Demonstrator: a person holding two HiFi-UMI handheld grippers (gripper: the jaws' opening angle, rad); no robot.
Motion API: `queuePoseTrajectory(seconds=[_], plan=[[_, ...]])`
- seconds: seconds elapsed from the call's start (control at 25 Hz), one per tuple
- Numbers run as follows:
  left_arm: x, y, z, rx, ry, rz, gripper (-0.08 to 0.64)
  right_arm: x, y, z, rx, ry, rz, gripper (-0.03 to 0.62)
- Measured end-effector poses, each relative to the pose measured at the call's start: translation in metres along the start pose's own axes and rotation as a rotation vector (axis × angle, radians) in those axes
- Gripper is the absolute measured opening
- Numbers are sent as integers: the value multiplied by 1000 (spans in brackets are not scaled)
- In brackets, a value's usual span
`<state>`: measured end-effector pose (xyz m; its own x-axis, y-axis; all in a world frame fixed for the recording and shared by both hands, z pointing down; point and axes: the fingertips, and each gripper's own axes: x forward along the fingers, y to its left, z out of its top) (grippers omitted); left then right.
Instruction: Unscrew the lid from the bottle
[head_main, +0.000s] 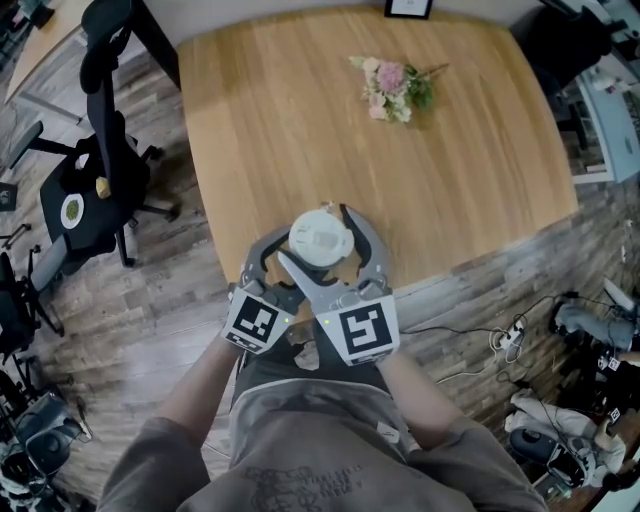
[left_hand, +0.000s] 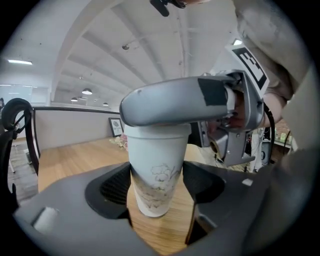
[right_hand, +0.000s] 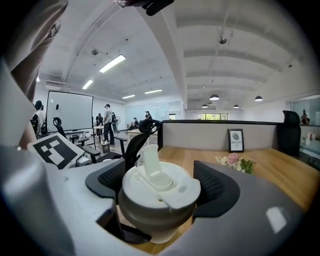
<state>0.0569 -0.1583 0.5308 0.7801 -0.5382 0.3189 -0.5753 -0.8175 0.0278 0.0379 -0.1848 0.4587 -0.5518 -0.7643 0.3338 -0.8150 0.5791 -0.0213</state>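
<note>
A white bottle (left_hand: 152, 170), cup-shaped with a faint flower print, stands upright between the pads of my left gripper (left_hand: 157, 182), which is shut on its body. Its white lid (right_hand: 160, 187) has a raised flip spout. My right gripper (right_hand: 159, 184) is closed round the lid's rim, with a pad against each side. In the head view the lid (head_main: 322, 238) shows from above at the table's near edge. The right gripper (head_main: 322, 236) lies over the left gripper (head_main: 300, 258) there. Whether the bottle's base rests on the wood I cannot tell.
The wooden table (head_main: 300, 130) carries a small bunch of flowers (head_main: 392, 88) at the far right and a framed picture (head_main: 408, 8) at the back edge. A black office chair (head_main: 95, 170) stands left of the table. Cables (head_main: 510, 340) lie on the floor at right.
</note>
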Motion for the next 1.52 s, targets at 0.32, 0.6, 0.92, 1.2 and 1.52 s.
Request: queuePoseTrajectory(seconds=[0.32, 0.6, 0.92, 1.2, 1.52], plan=[[-3, 2, 0, 15, 1, -80, 319, 2, 10, 3, -46, 6, 249, 414], [-9, 0, -3, 68, 10, -269, 303, -10, 28, 4, -223, -17, 720, 414], [-10, 4, -3, 61, 11, -301, 295, -10, 30, 0, -275, 12, 835, 414], [-10, 2, -3, 28, -12, -235, 295, -10, 9, 20, 29, -51, 504, 419], [-11, -2, -4, -37, -47, -55, 293, -4, 2, -2, 52, 7, 41, 469]])
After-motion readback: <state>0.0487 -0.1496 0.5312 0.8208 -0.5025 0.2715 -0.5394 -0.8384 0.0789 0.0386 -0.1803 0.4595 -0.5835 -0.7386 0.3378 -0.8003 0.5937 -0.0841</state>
